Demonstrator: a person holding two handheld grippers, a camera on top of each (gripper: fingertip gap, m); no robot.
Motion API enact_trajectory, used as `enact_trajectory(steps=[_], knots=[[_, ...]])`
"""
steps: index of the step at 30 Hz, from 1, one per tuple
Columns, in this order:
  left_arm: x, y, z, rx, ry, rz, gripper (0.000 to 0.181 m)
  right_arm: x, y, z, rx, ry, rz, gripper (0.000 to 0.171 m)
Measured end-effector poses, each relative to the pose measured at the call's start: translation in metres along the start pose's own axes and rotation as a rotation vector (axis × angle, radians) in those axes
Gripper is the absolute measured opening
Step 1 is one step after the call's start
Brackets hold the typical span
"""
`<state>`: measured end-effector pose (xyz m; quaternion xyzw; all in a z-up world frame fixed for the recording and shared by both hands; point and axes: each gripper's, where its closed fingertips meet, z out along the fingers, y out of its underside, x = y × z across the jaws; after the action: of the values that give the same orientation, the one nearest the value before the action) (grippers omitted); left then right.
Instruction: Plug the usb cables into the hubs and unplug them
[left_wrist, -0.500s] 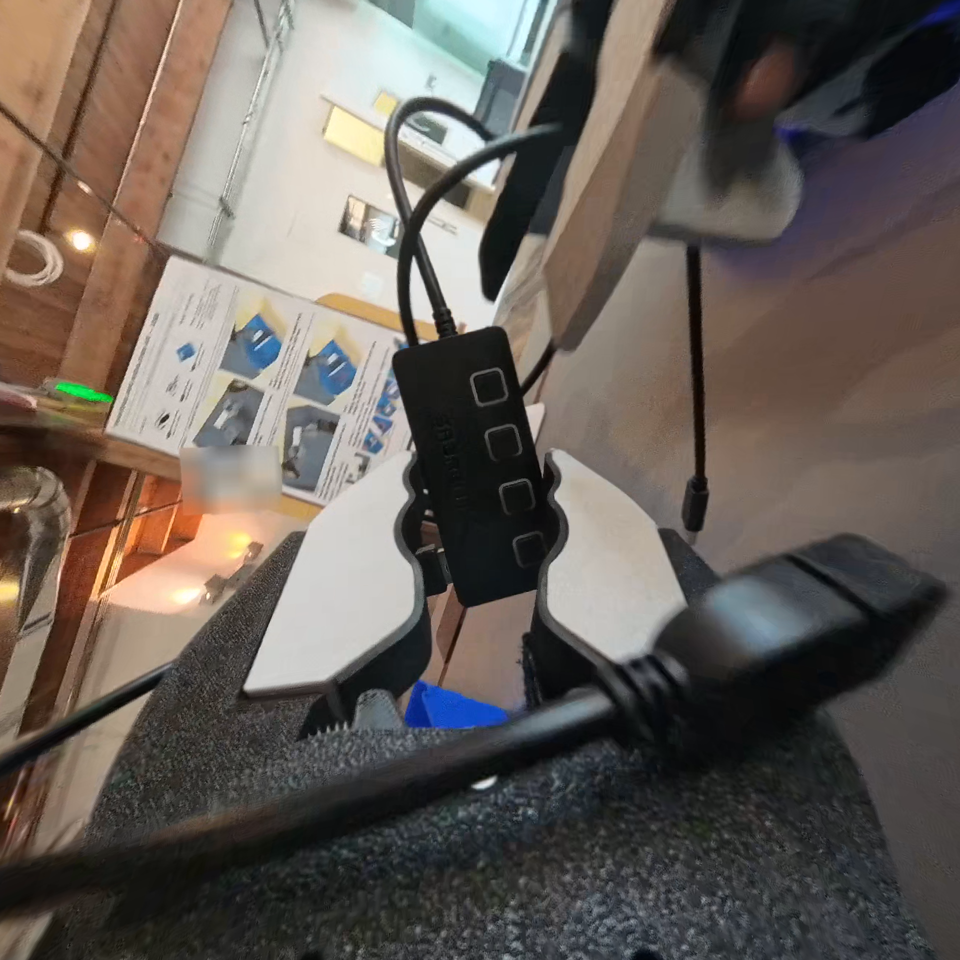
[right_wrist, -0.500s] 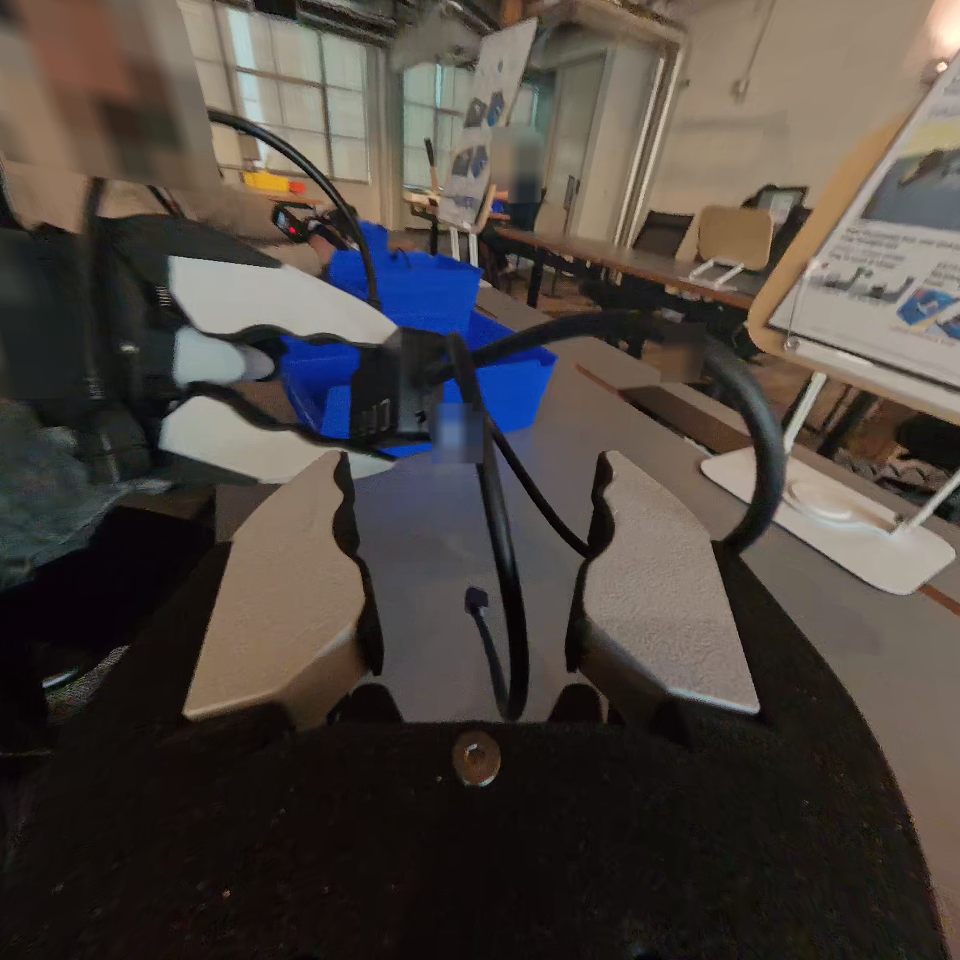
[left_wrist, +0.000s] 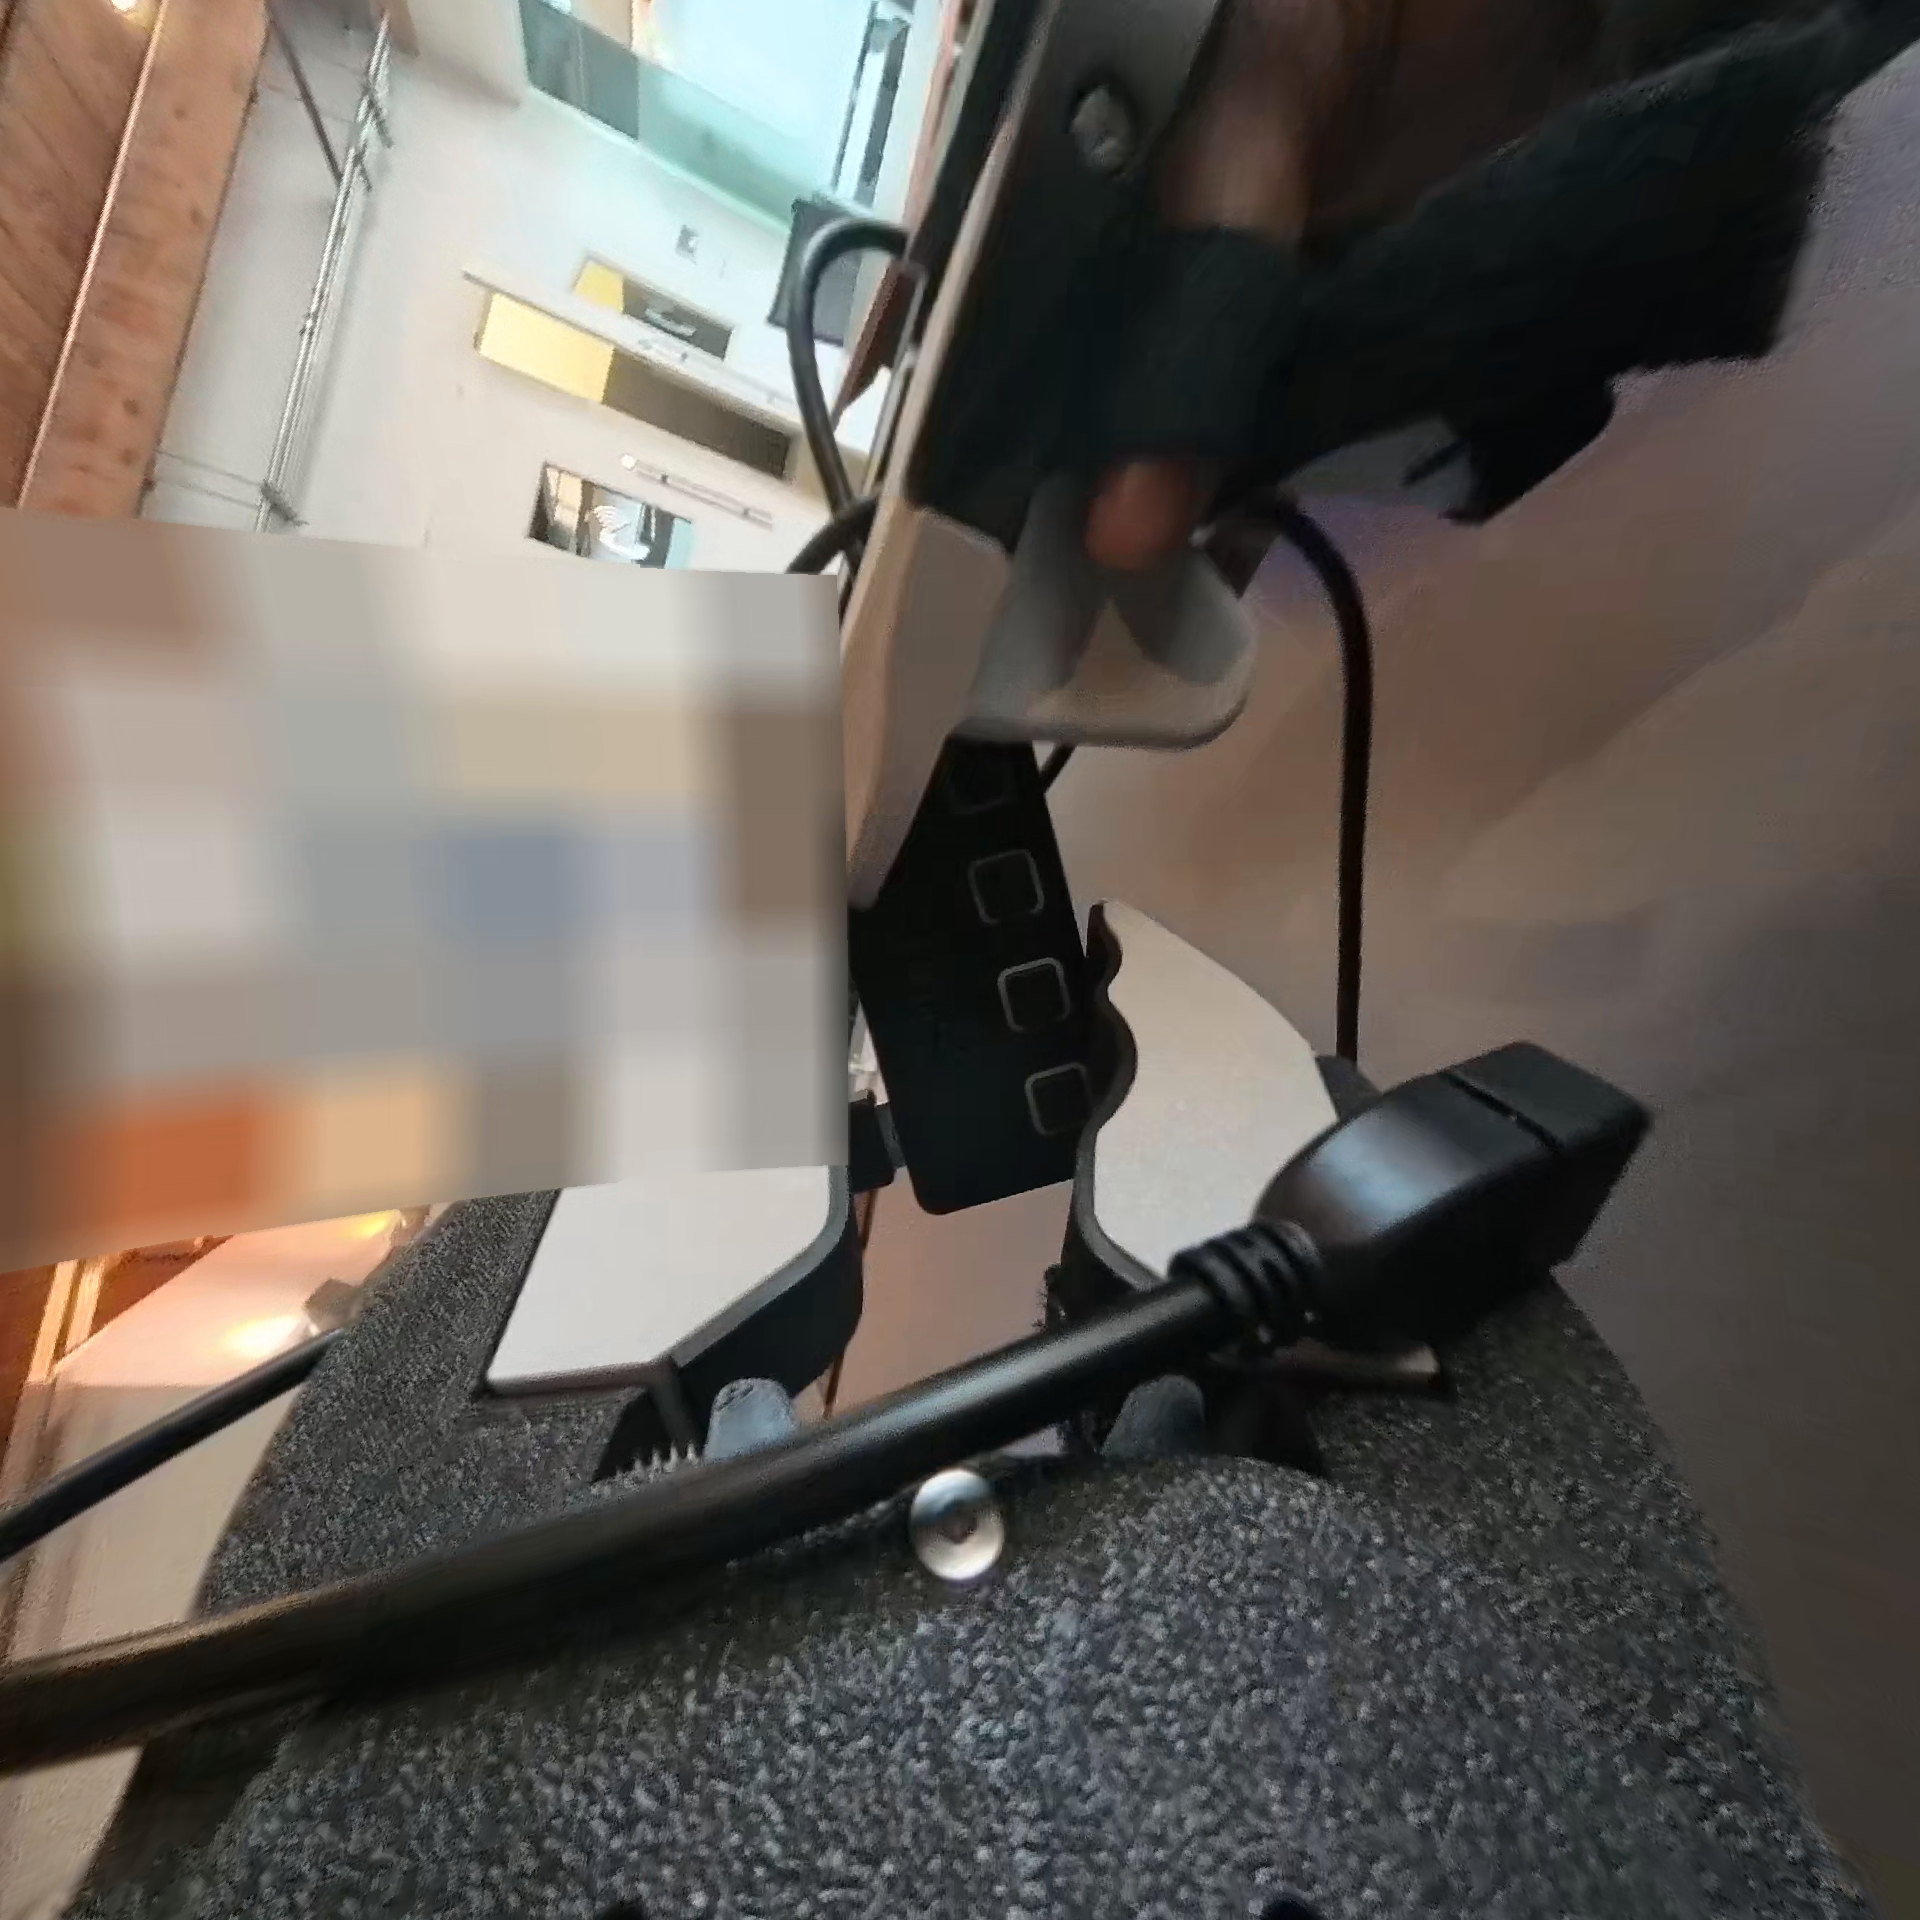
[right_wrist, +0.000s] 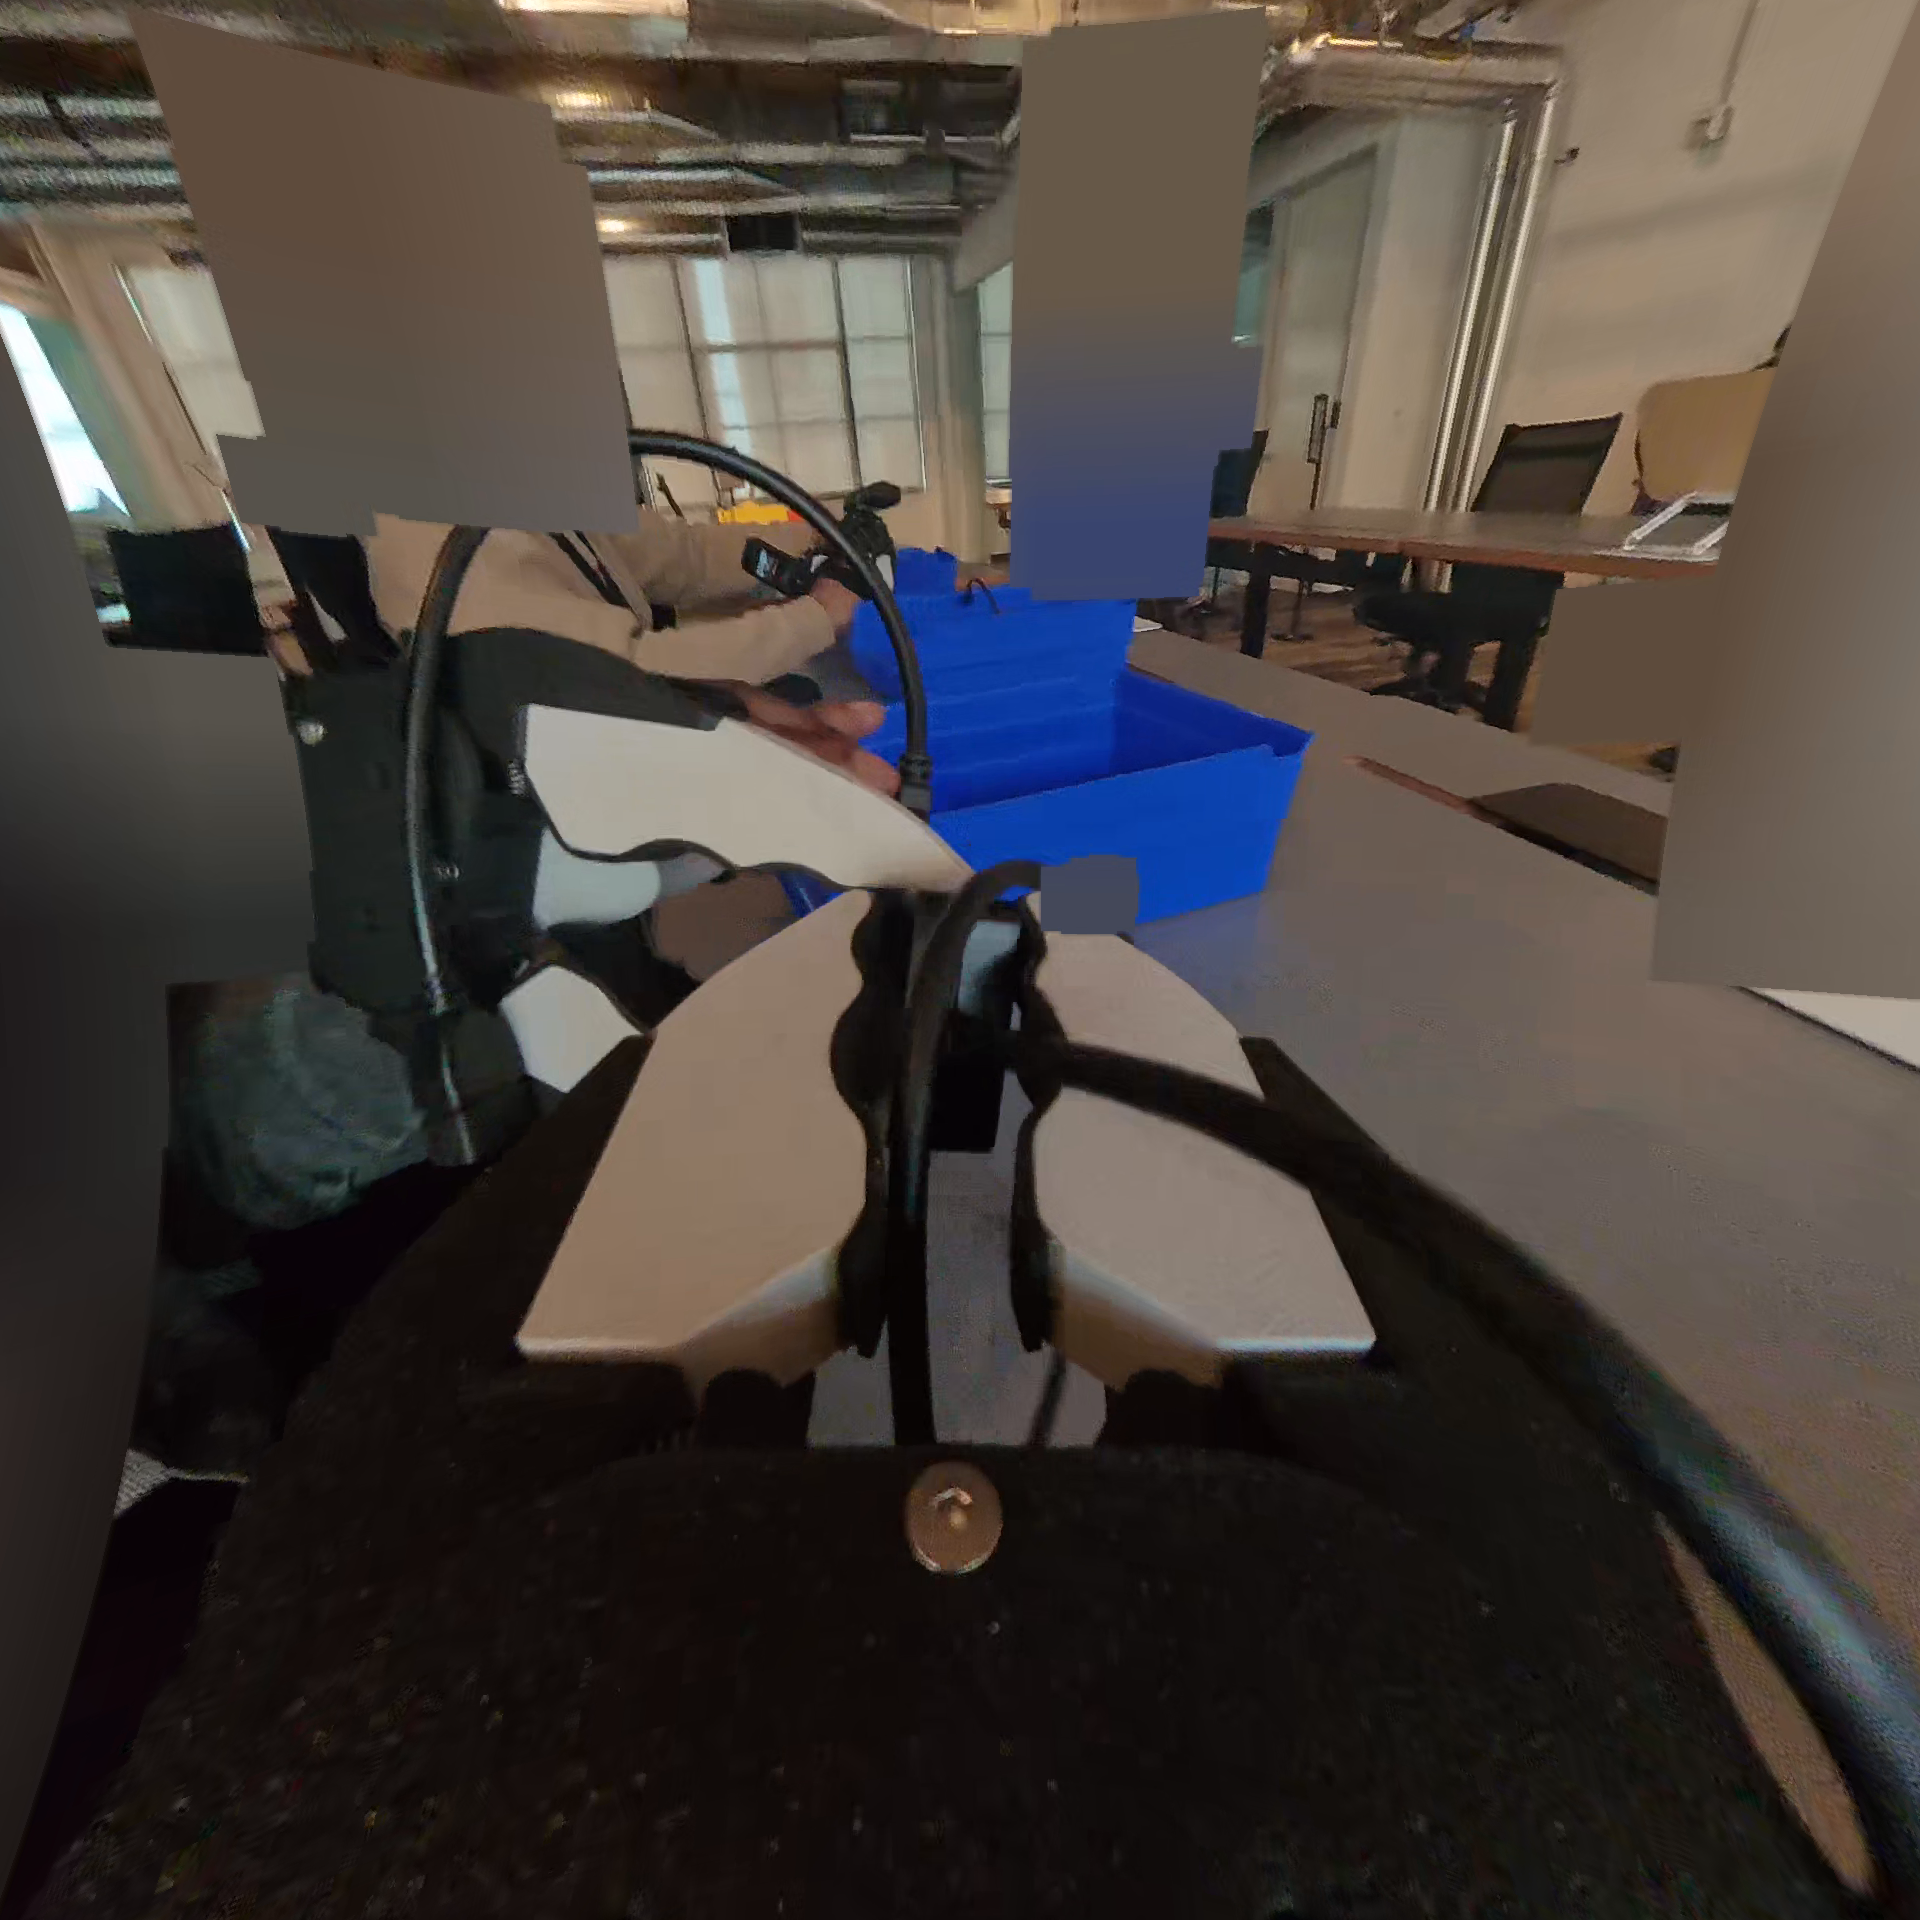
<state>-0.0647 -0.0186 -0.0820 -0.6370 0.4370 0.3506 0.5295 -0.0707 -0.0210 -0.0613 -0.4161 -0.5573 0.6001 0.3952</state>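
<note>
— Any room between the two grippers?

— Hardly. The right gripper is nose to nose with the left gripper, jaws pinched in around the hub and its cords, with no gap to slip through.

— And around them?

— A thick cable lies straight across the left gripper's front, its plug just beside one jaw. Thin cords loop above and hang alongside. The blue bin stands close behind.

— Anywhere open?

— The counter to the right of the bin lies bare; a hand could pass there.
</note>
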Motion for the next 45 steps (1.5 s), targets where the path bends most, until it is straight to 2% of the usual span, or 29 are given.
enact_trajectory(steps=[2,5,9,11,13,15,20,23,25,28,41,43,45], knots=[[0.002,0.002,0.001,-0.034,-0.010,0.048,0.045,0.000,0.002,0.000,0.003,-0.015,0.032,0.019],[-0.001,-0.001,0.001,-0.008,-0.014,0.008,0.043,-0.001,-0.002,-0.003,0.036,-0.031,0.069,0.017],[-0.023,-0.012,-0.007,0.119,-0.108,-0.106,0.044,0.006,-0.025,-0.015,0.150,0.008,0.072,0.017],[-0.044,-0.019,-0.019,0.210,-0.183,-0.212,0.038,0.014,-0.038,-0.028,0.221,0.045,0.061,0.017],[-0.060,-0.023,-0.032,0.314,-0.197,-0.373,0.039,0.016,-0.053,-0.040,0.312,0.039,0.067,0.017],[-0.069,-0.023,-0.039,0.415,-0.137,-0.594,0.045,0.014,-0.066,-0.050,0.408,0.006,0.084,0.017],[-0.079,-0.026,-0.048,0.731,0.205,-1.222,0.074,0.008,-0.076,-0.057,0.521,-0.048,0.121,0.017],[-0.088,-0.024,-0.054,0.962,0.392,-1.555,0.075,0.005,-0.073,-0.053,0.541,-0.073,0.149,0.017],[-0.087,-0.021,-0.052,1.043,0.464,-1.675,0.074,0.005,-0.071,-0.050,0.547,-0.071,0.163,0.017],[-0.076,-0.020,-0.042,1.036,0.493,-1.703,0.074,0.007,-0.066,-0.046,0.549,-0.055,0.190,0.017],[-0.043,-0.036,-0.020,0.884,0.415,-1.524,0.054,-0.001,-0.049,-0.029,0.580,-0.117,0.340,0.017],[-0.048,-0.033,-0.023,0.895,0.360,-1.508,0.042,-0.005,-0.045,-0.024,0.566,-0.129,0.344,0.017],[-0.052,-0.027,-0.025,0.891,0.317,-1.511,0.021,-0.010,-0.044,-0.021,0.569,-0.148,0.359,0.017]])
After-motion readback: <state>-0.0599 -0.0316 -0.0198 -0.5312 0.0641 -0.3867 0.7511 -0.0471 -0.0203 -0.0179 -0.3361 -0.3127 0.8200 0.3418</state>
